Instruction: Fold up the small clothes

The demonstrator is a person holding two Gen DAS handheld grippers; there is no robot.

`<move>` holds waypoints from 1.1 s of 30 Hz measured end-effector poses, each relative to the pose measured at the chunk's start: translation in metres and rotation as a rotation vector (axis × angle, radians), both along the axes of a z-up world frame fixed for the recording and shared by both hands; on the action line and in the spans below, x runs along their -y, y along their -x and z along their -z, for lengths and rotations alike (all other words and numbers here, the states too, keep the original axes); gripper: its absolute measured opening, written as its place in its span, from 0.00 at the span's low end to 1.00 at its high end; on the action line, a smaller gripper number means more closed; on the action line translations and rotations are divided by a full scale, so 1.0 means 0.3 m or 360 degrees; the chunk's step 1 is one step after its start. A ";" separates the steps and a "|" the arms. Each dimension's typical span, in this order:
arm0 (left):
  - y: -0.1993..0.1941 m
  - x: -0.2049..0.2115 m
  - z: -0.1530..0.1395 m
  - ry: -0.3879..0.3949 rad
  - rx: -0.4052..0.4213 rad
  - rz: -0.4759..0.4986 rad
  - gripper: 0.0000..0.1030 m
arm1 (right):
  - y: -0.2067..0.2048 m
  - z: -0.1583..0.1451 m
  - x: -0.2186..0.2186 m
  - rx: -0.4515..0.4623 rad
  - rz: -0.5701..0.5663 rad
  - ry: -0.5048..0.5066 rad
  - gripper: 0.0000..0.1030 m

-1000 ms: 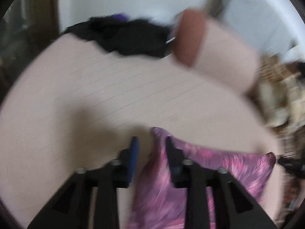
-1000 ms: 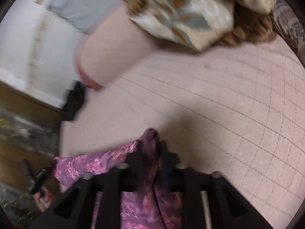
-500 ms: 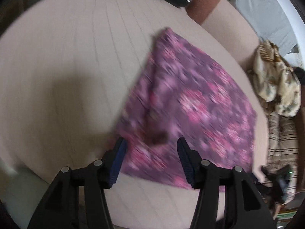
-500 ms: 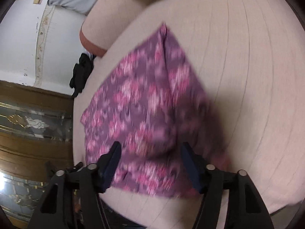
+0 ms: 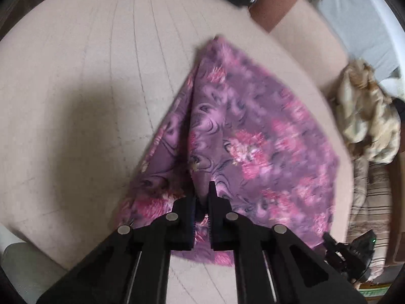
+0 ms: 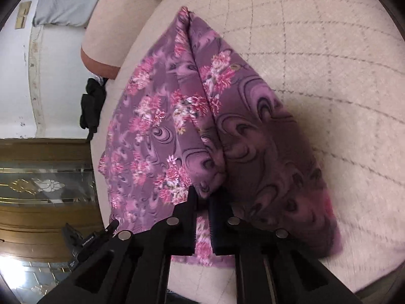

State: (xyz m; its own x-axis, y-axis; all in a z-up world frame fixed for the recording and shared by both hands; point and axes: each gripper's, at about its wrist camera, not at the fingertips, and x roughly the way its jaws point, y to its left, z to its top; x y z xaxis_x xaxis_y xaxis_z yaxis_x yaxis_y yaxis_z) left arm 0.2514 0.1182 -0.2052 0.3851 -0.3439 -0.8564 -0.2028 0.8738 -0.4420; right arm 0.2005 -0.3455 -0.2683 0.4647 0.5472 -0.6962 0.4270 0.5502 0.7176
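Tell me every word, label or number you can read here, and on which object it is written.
"GenRobot.AI", partly blurred, likely reading: white print on the left gripper in the right wrist view.
Smaller print below it: too small to read.
purple floral cloth: pattern only, no text.

- Soft, even indoor light in both wrist views; no hard glare on the pinkish quilted bedspread (image 5: 106, 81).
- Left wrist view: a broad, soft-edged shadow lies on the bedspread left of the purple floral cloth (image 5: 253, 131).
- Right wrist view: the cloth's near right part (image 6: 278, 177) is darkened by shadow.
- Motion blur smears the cloth's floral print in the left view, and its lower right edge in the right view.
- Strong fisheye bending curves the quilting lines; the corners are black vignette.
- Reflections gleam on the glass-panelled wooden cabinet (image 6: 45, 185).
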 end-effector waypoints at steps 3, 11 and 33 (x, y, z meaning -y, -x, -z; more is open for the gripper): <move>0.049 -0.042 -0.081 0.0052 0.0141 0.0031 0.06 | 0.046 -0.114 -0.014 0.0101 -0.0031 0.0103 0.07; 0.002 -0.036 0.091 0.0051 -0.0054 0.0003 0.06 | 0.061 0.026 -0.011 -0.0038 -0.0029 0.0095 0.06; 0.236 -0.029 -0.110 -0.0308 0.0222 0.0041 0.65 | 0.229 -0.281 -0.140 0.0178 -0.0156 0.0375 0.58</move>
